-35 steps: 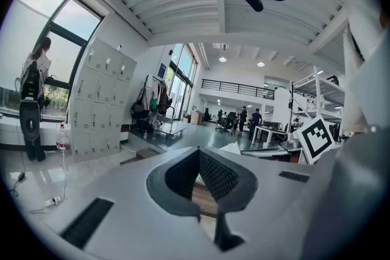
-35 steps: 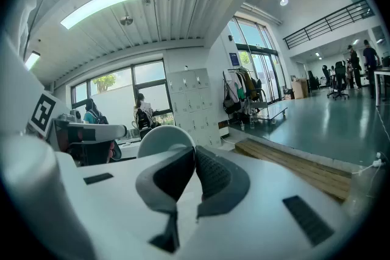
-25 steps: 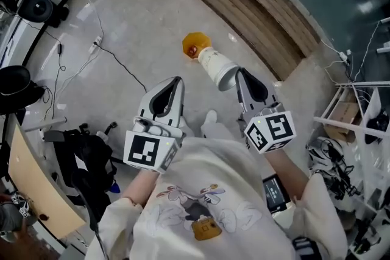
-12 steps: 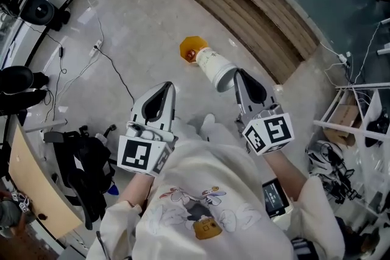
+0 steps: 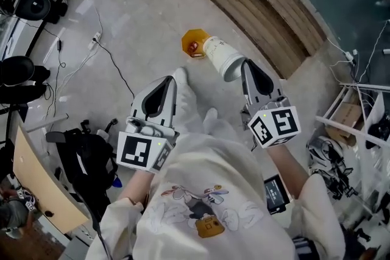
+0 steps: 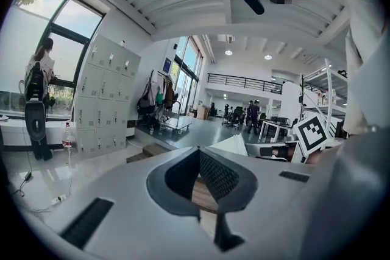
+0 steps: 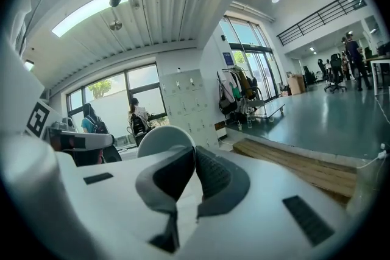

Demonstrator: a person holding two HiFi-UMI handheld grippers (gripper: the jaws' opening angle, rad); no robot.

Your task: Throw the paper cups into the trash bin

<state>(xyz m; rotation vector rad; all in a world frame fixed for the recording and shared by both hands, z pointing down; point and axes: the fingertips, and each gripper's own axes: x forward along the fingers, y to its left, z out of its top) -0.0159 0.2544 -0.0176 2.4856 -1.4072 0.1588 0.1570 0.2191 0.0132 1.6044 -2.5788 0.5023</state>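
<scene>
1. The paper cup (image 5: 220, 56) hangs in the air tilted on its side, its closed end toward the orange bin (image 5: 192, 44) on the floor.
2. My right gripper (image 5: 246, 65) pinches the cup's rim.
3. My left gripper (image 5: 172, 80) is pressed together on nothing, well apart from the cup.

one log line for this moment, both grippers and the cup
right gripper: shut on paper cup | left gripper: shut, empty | paper cup: held up near orange bin | task: cup not yet in bin
</scene>
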